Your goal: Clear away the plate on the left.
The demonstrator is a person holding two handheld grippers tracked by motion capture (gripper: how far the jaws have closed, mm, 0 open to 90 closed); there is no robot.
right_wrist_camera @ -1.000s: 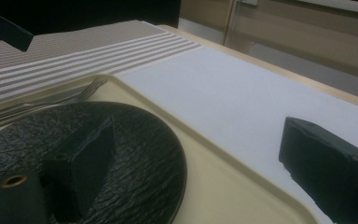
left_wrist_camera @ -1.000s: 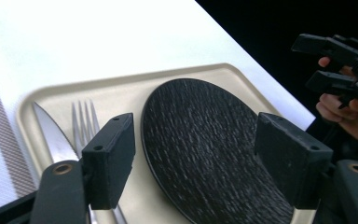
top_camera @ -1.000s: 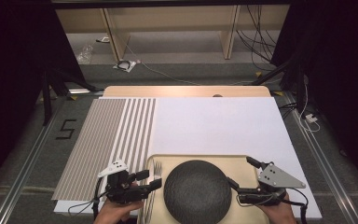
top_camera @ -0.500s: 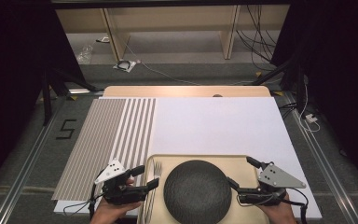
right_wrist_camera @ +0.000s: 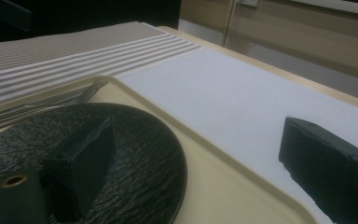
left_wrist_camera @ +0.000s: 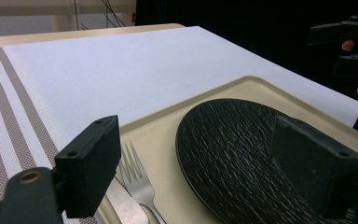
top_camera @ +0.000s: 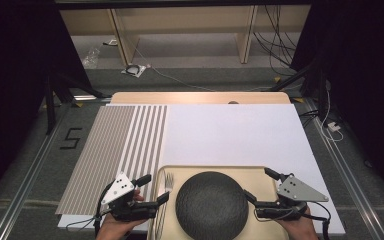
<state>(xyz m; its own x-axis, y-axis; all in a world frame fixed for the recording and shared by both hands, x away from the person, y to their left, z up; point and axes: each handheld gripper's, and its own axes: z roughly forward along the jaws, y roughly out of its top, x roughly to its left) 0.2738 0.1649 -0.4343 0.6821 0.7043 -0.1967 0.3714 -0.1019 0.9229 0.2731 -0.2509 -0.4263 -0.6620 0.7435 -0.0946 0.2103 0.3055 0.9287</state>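
Black textured plate [top_camera: 211, 205] is sitting centred on the beige tray [top_camera: 260, 174] at the near edge of the surface [top_camera: 230, 130], with a fork [top_camera: 167, 186] lying beside it on the tray's left. I am watching the left tool [top_camera: 152, 190]: its jaws have just been opening and are standing wide, nothing between them. I am reading that as a release, the fork now placed. Right tool [top_camera: 262, 186] is hovering by the plate's right rim, jaws apart, holding nothing.
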